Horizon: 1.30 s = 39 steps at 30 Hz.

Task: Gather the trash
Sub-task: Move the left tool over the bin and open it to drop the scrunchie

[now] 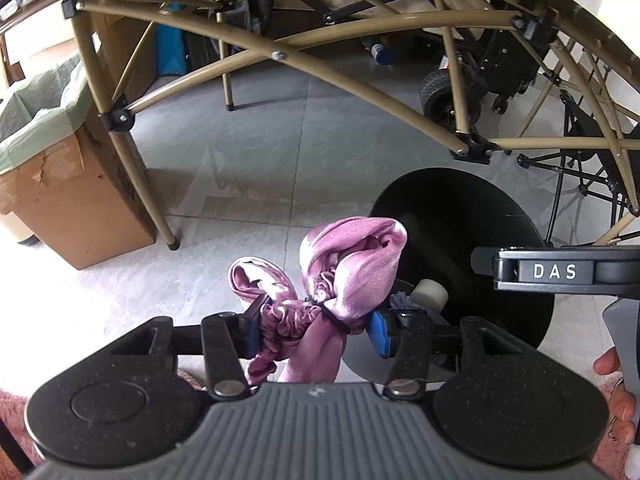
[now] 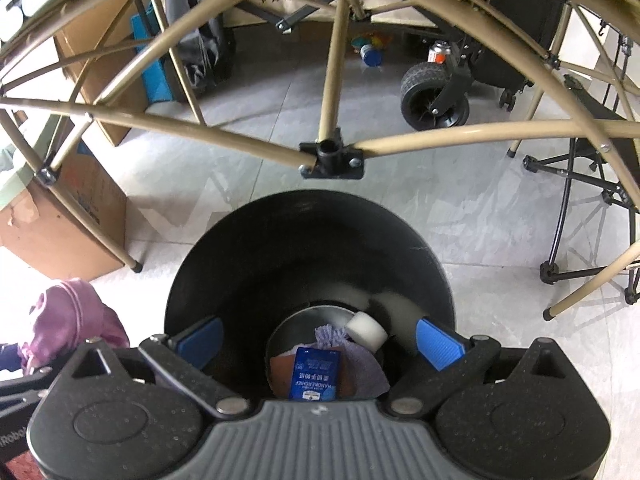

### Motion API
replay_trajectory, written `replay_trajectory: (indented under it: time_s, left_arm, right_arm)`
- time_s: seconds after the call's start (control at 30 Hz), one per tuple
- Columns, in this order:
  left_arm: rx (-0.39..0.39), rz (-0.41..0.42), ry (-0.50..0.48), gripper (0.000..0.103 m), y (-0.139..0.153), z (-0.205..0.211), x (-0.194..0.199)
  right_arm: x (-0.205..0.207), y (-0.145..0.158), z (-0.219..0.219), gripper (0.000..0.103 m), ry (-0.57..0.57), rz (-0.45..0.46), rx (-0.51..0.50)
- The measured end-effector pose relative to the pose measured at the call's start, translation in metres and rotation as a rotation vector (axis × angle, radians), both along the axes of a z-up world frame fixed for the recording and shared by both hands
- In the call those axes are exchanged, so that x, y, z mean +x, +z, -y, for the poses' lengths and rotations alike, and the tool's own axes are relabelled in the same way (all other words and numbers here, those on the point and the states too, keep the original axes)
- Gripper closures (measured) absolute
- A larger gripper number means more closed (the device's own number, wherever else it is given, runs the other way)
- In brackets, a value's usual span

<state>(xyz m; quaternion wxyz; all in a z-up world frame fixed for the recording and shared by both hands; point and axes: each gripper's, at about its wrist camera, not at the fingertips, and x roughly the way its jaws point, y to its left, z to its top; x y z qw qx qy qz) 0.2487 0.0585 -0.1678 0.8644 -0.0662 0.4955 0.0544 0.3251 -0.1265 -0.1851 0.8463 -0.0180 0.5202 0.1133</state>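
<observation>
My left gripper (image 1: 314,326) is shut on a pink satin scrunchie with bow ears (image 1: 344,268), held in the air left of a black round trash bin (image 1: 460,216). The same scrunchie (image 2: 68,320) shows at the left edge of the right wrist view. My right gripper (image 2: 320,340) hangs open over the bin's mouth (image 2: 304,240), nothing between its blue pads (image 2: 438,342). At the bin's bottom lie a blue handkerchief packet (image 2: 316,374), purple tissue (image 2: 364,364) and a white roll (image 2: 366,332). The white roll (image 1: 430,294) also shows in the left wrist view.
A tan folding table frame (image 1: 280,56) arches over the floor beyond the bin, its legs standing left and right. A cardboard box with a green liner (image 1: 52,152) stands left. A black wheeled cart (image 2: 436,96) and a black folding stand (image 2: 580,216) are at the right. A hand (image 1: 612,392) holds the right gripper's handle.
</observation>
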Motion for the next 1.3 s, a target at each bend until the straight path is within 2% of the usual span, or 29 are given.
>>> replay_trajectory:
  time_s: [0.63,1.3]
  left_arm:
    - [0.038,0.022,-0.128,0.052,-0.001,0.064,0.018]
    - [0.026,-0.026,-0.201,0.052,-0.02,0.125,0.054]
  right_arm:
    - [-0.009,0.028,0.069,0.0,-0.146,0.081,0.077]
    - [-0.011,0.026,0.137,0.0,-0.299,0.101,0.111]
